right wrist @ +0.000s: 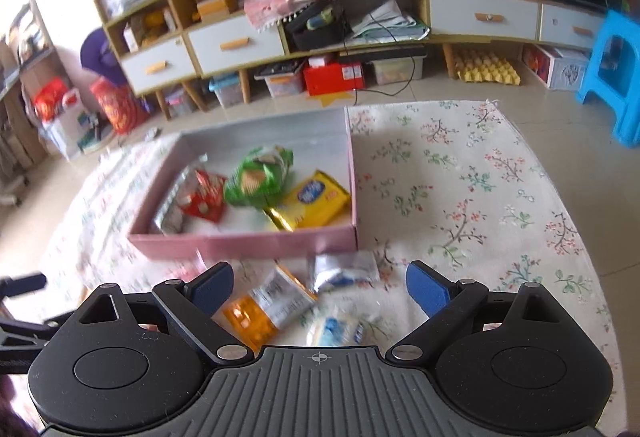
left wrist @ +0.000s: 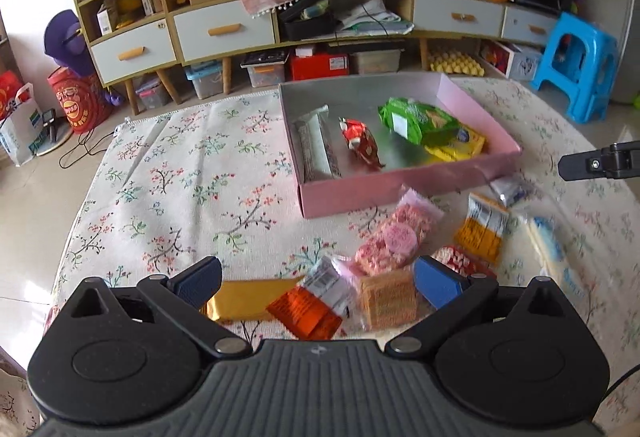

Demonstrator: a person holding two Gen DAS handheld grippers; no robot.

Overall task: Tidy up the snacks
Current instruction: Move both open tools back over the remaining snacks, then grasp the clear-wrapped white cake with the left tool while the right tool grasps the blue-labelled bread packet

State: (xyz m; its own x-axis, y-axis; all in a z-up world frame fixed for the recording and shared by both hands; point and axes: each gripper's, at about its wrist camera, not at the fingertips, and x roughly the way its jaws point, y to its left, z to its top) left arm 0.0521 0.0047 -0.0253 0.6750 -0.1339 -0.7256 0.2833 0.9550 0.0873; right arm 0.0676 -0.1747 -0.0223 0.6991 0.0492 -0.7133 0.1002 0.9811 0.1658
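A pink box (left wrist: 344,193) (right wrist: 248,243) sits on the floral rug and holds a grey-white bar (left wrist: 318,149), a red pack (left wrist: 362,143) (right wrist: 204,197), a green bag (left wrist: 420,119) (right wrist: 260,177) and a yellow pack (left wrist: 460,149) (right wrist: 316,199). Loose snacks lie in front of it. My left gripper (left wrist: 318,283) is open above a gold bar (left wrist: 248,301), an orange-red pack (left wrist: 312,311), a wafer pack (left wrist: 386,301) and a pink rice-cake pack (left wrist: 394,237). My right gripper (right wrist: 320,289) is open above an orange pack (right wrist: 268,305) (left wrist: 482,229), a silver pouch (right wrist: 344,271) (left wrist: 510,191) and a white-blue pack (right wrist: 340,329) (left wrist: 548,249).
The floral rug (left wrist: 180,189) (right wrist: 480,197) covers the floor. A long cabinet with drawers (left wrist: 224,29) (right wrist: 236,45) stands at the back with storage boxes under it. A blue stool (left wrist: 576,65) (right wrist: 616,77) is at the right. The right gripper's finger shows in the left wrist view (left wrist: 600,161).
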